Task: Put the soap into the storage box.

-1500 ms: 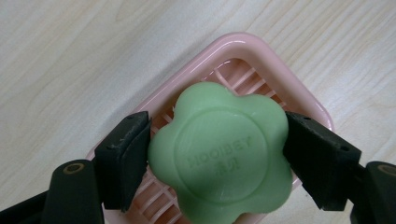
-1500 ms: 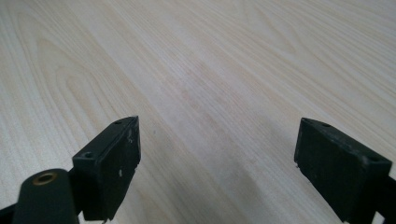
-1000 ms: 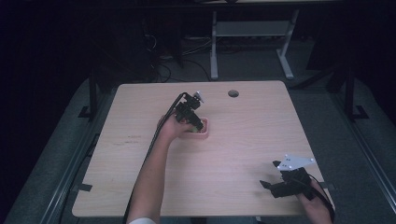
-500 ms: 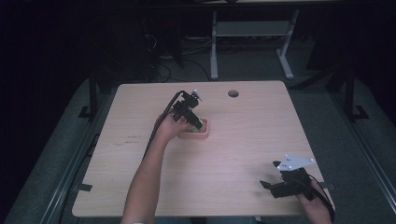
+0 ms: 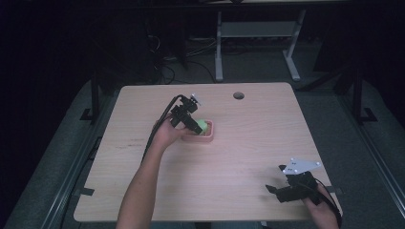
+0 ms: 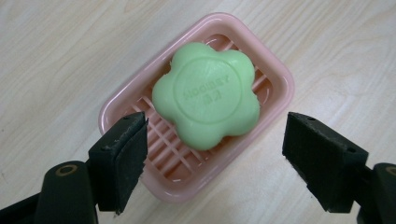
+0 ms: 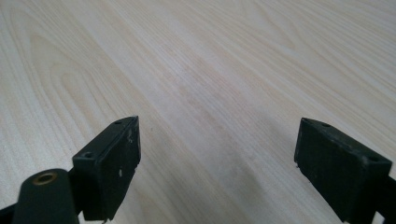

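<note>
A green flower-shaped soap (image 6: 208,95) lies in a pink slatted soap dish (image 6: 126,109) on the wooden table. In the high view the soap (image 5: 203,125) and dish (image 5: 209,137) sit near the table's middle, with my left gripper (image 5: 191,125) just above their left side. In the left gripper view that gripper (image 6: 215,149) is open, its jaws spread wide on either side of the dish's near end, touching nothing. My right gripper (image 5: 282,187) rests low at the table's front right corner. It is open (image 7: 217,161) over bare wood.
The wooden table (image 5: 248,157) has a round cable hole (image 5: 238,95) near its back edge. A black cable (image 5: 160,121) trails from the left gripper toward the person. Dark floor and a white desk frame (image 5: 258,33) lie beyond the table.
The left gripper has lifted slightly and shifted up-left off the dish, uncovering the green soap. The right gripper has stayed put.
</note>
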Demonstrator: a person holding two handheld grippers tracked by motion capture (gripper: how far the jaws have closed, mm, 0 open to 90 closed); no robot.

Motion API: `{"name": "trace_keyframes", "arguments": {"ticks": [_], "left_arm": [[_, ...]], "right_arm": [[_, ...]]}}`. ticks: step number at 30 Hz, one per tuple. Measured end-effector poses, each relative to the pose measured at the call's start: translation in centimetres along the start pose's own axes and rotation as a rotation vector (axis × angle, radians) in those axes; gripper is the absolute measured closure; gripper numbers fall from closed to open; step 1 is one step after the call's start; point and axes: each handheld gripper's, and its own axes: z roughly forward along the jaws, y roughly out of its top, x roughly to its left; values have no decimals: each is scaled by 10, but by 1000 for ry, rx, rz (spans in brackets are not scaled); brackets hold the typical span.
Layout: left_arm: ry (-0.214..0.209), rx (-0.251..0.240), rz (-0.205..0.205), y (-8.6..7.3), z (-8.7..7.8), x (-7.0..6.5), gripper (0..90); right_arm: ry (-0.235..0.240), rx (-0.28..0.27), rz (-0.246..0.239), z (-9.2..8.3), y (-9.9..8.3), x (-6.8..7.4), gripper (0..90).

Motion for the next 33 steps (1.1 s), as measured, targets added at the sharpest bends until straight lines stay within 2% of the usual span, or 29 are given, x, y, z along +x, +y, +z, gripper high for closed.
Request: {"name": "trace_keyframes", "arguments": {"ticks": [6,10,14,17,23,25,33], "left_arm": [[-5,2,9,-6,-4,-2,216],[-11,-13,11,-11,-8,-4,216],[-12,-7,19,-15,-9,-5,216],[-17,-14,9,-18,-10,-5,216],[-18,4,25,-22,-11,-7,212],[-20,-12,22,-24,-14,-9,213],[-27,-31,27,-34,-19,-9,213]], "right_arm": [[-6,1,-13,1,0,0,140],[-11,2,-5,1,-1,-1,140],[-16,4,-2,1,-1,-1,140],[-19,6,1,1,-1,-1,140],[-25,4,-6,2,-2,-2,140],[-24,10,9,2,-2,-1,140],[-34,16,10,3,-2,-1,140]]}}
